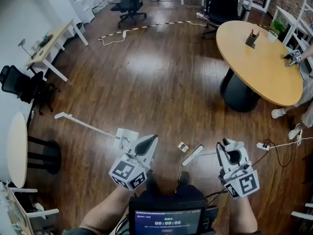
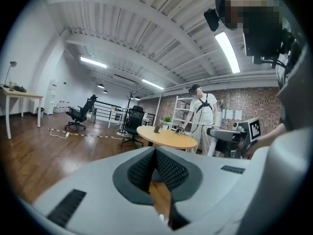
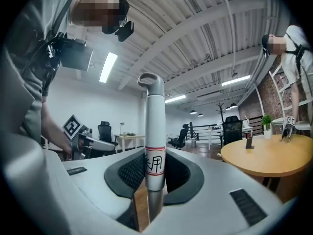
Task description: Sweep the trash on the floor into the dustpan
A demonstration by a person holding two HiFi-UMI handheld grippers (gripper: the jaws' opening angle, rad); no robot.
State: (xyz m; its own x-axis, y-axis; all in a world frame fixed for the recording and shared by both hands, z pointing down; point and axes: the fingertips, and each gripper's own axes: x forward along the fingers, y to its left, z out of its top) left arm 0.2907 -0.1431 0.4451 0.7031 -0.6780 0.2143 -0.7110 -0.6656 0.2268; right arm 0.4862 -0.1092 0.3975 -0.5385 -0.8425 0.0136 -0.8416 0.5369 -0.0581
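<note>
Gripping the broom, with the trash lying between its head and the dustpan.
Our right gripper (image 3: 154, 173) clamps the white broom handle (image 3: 154, 126), which stands up between its jaws; our left gripper (image 1: 149, 141) is closed on nothing. On the floor (image 1: 161, 82) the small trash box (image 1: 183, 147) lies just left of the broom head (image 1: 192, 155). The dustpan (image 1: 126, 136) lies farther left, near our left gripper, its long handle stretching away leftward. We judge the sweep must run leftward.

Open-plan office; swivel chairs (image 1: 131, 5), desks (image 1: 53, 45), round meeting table (image 1: 259, 62); wood floor (image 1: 156, 77), brick wall (image 2: 234, 102).
</note>
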